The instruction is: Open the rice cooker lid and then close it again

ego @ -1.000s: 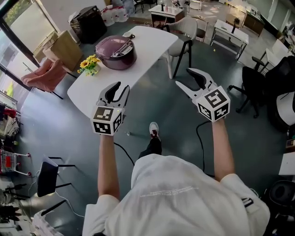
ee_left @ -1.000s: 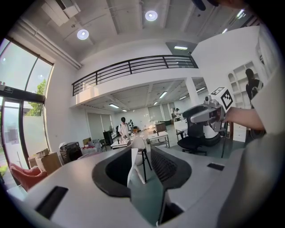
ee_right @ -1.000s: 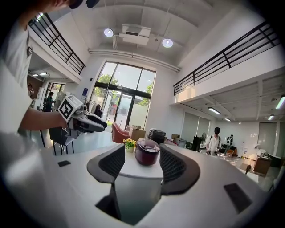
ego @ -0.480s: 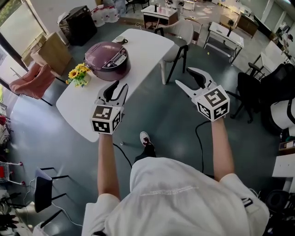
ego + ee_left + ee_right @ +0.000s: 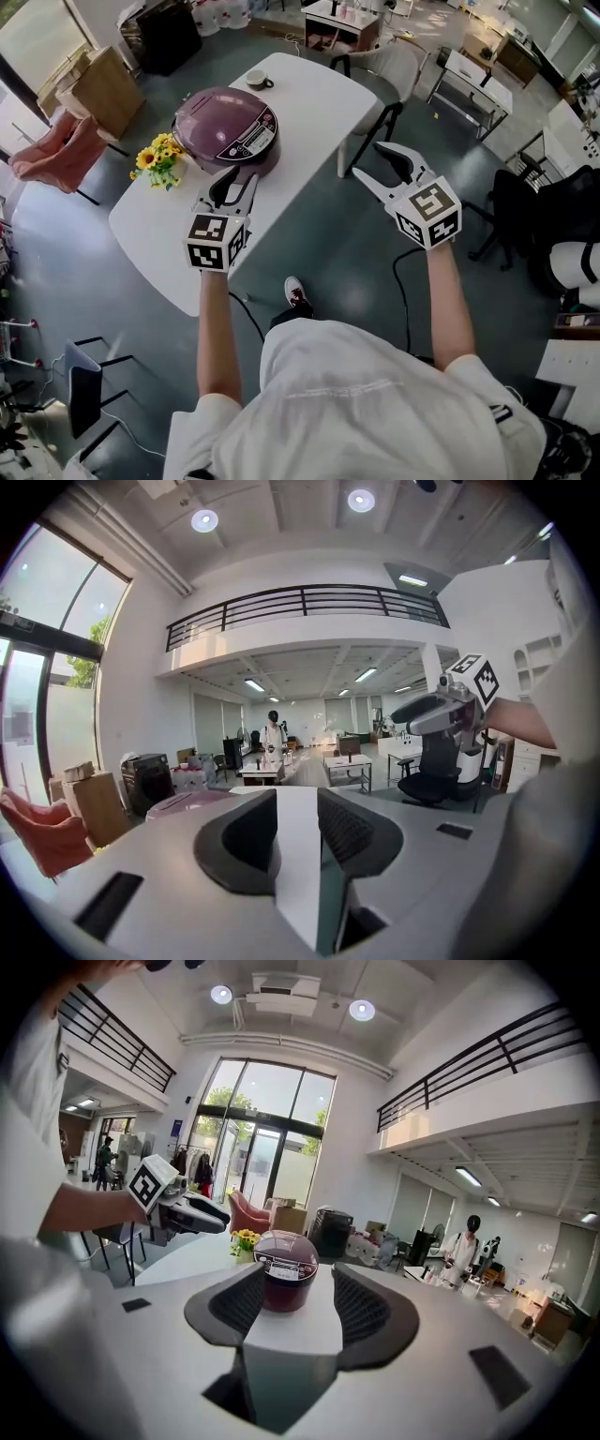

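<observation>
Desk [image 5: 309, 103], white and oval, at eleven o'clock in the head view, on a grey-blue floor [image 5: 319, 234]. Purple rice cooker [image 5: 225, 129] upright on the desk toward its nine o'clock side, lid down. Yellow flowers [image 5: 157, 161] just beside the cooker at eight o'clock, small cup [image 5: 258, 82] near it at one o'clock. Rest of the desktop bare and glossy.

Left tool [image 5: 234, 180] over the desk's near edge, close to the cooker at its six o'clock. Jaws narrow, with only a slim gap and nothing in it. Right tool [image 5: 370, 161] over the floor past the desk's edge, at four o'clock from the cooker and well apart from it. Jaws wide, just now easing slightly inward, with nothing between them and the cooker framed far off in the gap.

Around the desk: pale chair [image 5: 389, 70] at its one o'clock end, pink armchair [image 5: 56, 150] at nine o'clock, cardboard box [image 5: 98, 89] at ten o'clock, black office chair [image 5: 553, 211] at three o'clock. Tall room, with a railed balcony [image 5: 305, 602] overhead, high windows [image 5: 258, 1147], more furniture further back, and a person [image 5: 273, 735] standing far off.
</observation>
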`<state>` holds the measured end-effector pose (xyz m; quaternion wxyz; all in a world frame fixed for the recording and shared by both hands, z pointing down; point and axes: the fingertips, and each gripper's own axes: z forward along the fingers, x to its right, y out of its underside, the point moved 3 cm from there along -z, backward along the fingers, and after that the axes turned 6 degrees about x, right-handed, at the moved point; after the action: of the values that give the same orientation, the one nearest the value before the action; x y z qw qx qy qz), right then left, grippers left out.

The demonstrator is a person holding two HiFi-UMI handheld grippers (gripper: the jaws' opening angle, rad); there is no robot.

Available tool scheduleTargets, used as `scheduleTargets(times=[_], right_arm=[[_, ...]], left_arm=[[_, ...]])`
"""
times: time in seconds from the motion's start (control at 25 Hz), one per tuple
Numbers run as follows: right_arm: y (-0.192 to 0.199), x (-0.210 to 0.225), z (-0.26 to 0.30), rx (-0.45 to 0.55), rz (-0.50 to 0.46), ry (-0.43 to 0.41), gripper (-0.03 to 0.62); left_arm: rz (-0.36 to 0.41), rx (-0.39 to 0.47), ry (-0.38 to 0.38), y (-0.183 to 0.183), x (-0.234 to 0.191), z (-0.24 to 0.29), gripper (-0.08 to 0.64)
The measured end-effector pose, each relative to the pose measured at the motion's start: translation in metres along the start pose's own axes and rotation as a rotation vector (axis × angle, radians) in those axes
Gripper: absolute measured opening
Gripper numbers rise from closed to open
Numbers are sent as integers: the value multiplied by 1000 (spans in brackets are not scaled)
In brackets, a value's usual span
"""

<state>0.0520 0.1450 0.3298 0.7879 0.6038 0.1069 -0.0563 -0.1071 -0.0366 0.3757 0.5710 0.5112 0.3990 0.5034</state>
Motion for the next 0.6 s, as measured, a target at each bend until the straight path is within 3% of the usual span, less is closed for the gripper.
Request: scheduleTargets(times=[0.4,0.6], right_arm=[[-1,18,130,-38,-22,-131,241],[-2,18,175,-44,-34,-179,233]], left_arm=[[-53,-47,-112,22,-104,33,149],[-71,-75,-157,32,-137,32,149]])
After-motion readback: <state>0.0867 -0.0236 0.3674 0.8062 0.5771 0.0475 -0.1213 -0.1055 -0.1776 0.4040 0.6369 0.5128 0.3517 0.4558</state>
